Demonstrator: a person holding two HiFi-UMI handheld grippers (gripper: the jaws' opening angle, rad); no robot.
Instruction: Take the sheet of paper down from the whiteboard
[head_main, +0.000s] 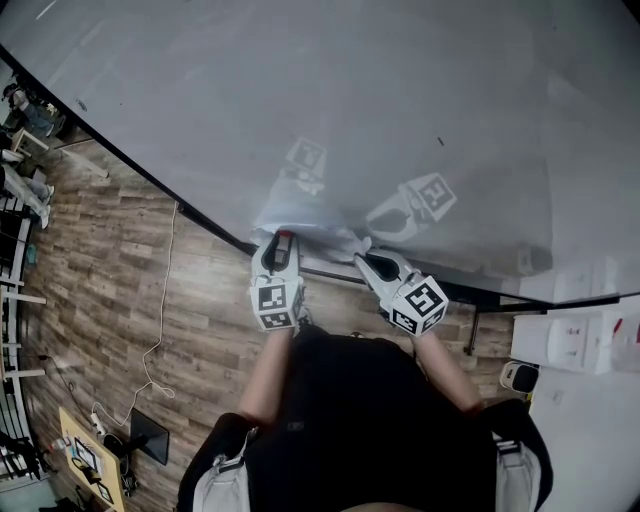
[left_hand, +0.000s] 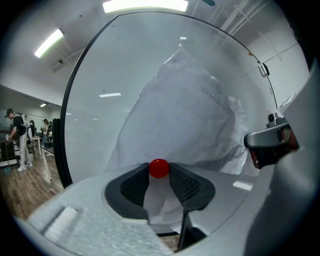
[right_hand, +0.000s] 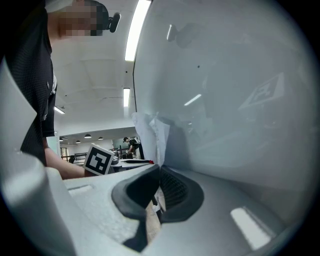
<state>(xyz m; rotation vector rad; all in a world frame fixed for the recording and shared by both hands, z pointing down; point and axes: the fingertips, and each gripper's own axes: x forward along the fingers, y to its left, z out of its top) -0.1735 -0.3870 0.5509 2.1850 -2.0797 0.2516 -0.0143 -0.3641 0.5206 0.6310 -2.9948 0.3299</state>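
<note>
A crumpled white sheet of paper (head_main: 298, 215) hangs low on the big whiteboard (head_main: 350, 100). My left gripper (head_main: 281, 243) is at the sheet's lower left. In the left gripper view the left gripper (left_hand: 159, 171) is open, with a round red magnet (left_hand: 159, 166) between its tips and the paper (left_hand: 190, 115) bulging up behind. My right gripper (head_main: 366, 258) is at the sheet's lower right corner. In the right gripper view the right gripper (right_hand: 159, 171) has its jaws nearly together, with the paper's edge (right_hand: 152, 135) running down between them.
The whiteboard's black bottom frame (head_main: 200, 215) runs diagonally over a wooden floor (head_main: 110, 300) with a white cable (head_main: 160, 330). White boxes (head_main: 580, 340) stand at the right. Several people (left_hand: 20, 137) are far off at the left.
</note>
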